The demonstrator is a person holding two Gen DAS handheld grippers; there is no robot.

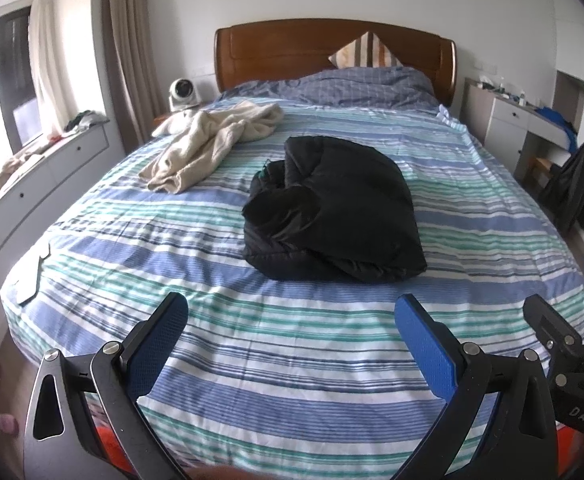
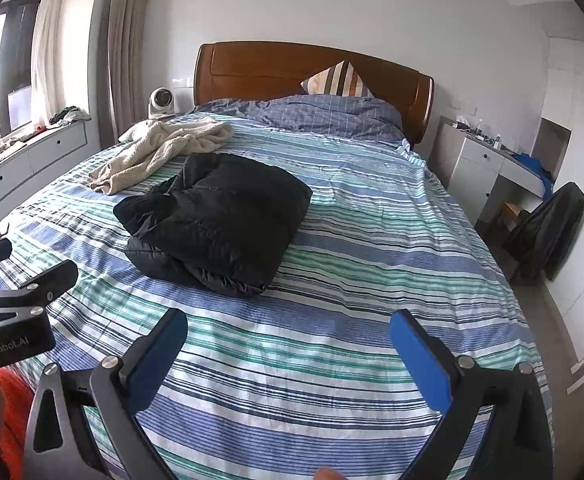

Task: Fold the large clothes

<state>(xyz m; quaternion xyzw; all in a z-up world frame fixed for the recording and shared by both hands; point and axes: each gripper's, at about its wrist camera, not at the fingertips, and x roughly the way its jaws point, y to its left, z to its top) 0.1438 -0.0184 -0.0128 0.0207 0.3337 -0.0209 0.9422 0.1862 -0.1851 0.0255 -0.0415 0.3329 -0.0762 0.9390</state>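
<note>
Both tongs are hanging over the near end of the bed, side by side, and both are pointing toward the headboard. The left gripper is standing released, its two blue pads spread wide with only the striped sheet showing between them. The right gripper is also standing released, its blue pads wide apart and holding nothing. In the right wrist view the left gripper is appearing at the left edge, just beside the right one.

The black jacket is lying folded into a thick bundle on the sheet, ahead of both tongs and apart from them. It is sitting straight in front of the left gripper, and ahead and to the left of the right gripper. No finger is touching it.

Farther ahead and to the left of the jacket, a cream garment is lying crumpled and unfolded. Beyond it, beside the headboard, a small white fan is standing. A striped pillow is leaning against the headboard.
</note>
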